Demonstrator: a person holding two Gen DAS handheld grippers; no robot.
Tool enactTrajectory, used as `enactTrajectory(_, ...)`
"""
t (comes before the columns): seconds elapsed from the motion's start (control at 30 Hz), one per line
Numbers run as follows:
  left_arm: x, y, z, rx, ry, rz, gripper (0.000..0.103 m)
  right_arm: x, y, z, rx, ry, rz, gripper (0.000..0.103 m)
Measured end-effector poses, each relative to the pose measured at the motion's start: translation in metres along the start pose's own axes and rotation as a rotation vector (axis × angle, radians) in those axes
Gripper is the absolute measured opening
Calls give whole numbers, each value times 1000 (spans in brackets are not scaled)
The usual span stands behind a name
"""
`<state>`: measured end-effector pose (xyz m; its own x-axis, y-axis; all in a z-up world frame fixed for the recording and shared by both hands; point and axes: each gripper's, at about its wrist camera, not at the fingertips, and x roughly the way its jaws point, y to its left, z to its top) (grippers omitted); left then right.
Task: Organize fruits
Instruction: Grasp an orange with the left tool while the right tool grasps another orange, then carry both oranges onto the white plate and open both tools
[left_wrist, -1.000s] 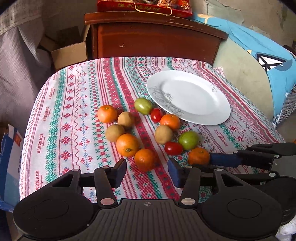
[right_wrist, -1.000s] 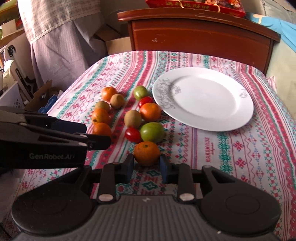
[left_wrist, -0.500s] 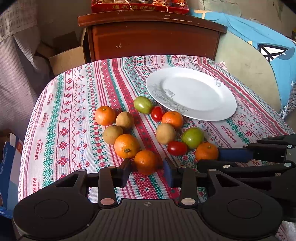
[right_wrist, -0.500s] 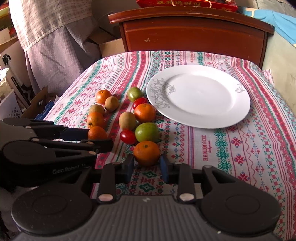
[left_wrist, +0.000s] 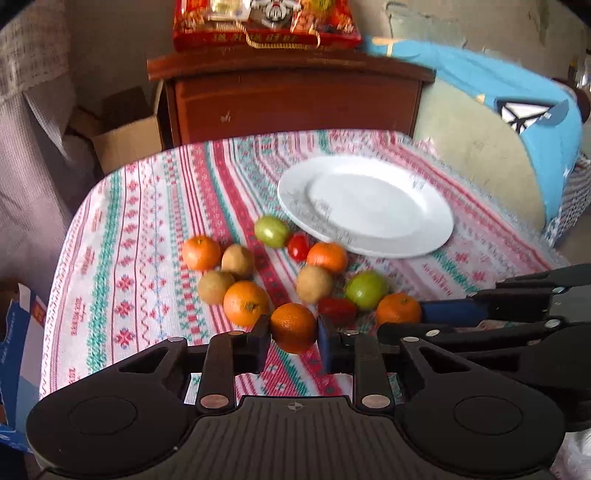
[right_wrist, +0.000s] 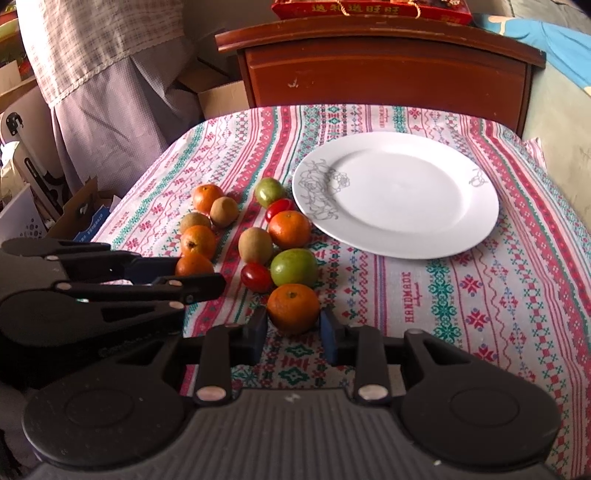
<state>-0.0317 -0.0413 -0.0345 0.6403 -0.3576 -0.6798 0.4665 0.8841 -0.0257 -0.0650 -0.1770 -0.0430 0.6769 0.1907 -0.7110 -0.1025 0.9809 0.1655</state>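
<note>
Several oranges, kiwis, green fruits and red tomatoes lie in a cluster on the patterned tablecloth (right_wrist: 461, 295), left of an empty white plate (right_wrist: 399, 192), which also shows in the left wrist view (left_wrist: 369, 203). My left gripper (left_wrist: 291, 338) is shut on an orange (left_wrist: 293, 326) and holds it lifted off the cloth. My right gripper (right_wrist: 293, 325) has its pads against the sides of another orange (right_wrist: 293, 308) at the near end of the cluster. Each gripper shows side-on in the other view: the left gripper (right_wrist: 207, 275) and the right gripper (left_wrist: 413, 321).
A brown wooden cabinet (right_wrist: 388, 70) stands behind the table with a red gift box (left_wrist: 266, 26) on top. A cardboard box (left_wrist: 125, 140) sits at the back left. A blue-covered cushion (left_wrist: 517, 110) lies to the right. Hanging cloth (right_wrist: 103, 74) is at the left.
My left gripper closed on the nearest orange and lifted it; its view tilted up. My right gripper narrowed onto its orange.
</note>
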Motion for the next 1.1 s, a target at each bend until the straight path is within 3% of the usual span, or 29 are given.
enactTrajectory(0.2, -3, -5, 18, -40, -55, -30, 24, -14, -12, 13, 51, -73, -32, 30)
enactTrajectory(0.43, 27, -14, 43, -60, -86, -69, 24, -7, -40, 36, 144, -145, -115, 30)
enactTrajectory(0.87, 71, -15, 59, -84, -41, -101, 25, 18, -70, 40, 254, -110, -135, 33)
enactTrajectory(1.03, 69, -15, 61, -88, -50, -101, 29, 15, -70, 40, 260, -123, -144, 33)
enactTrajectory(1.1, 66, -15, 61, -88, -57, -83, 36, 15, -70, 40, 266, -123, -151, 33)
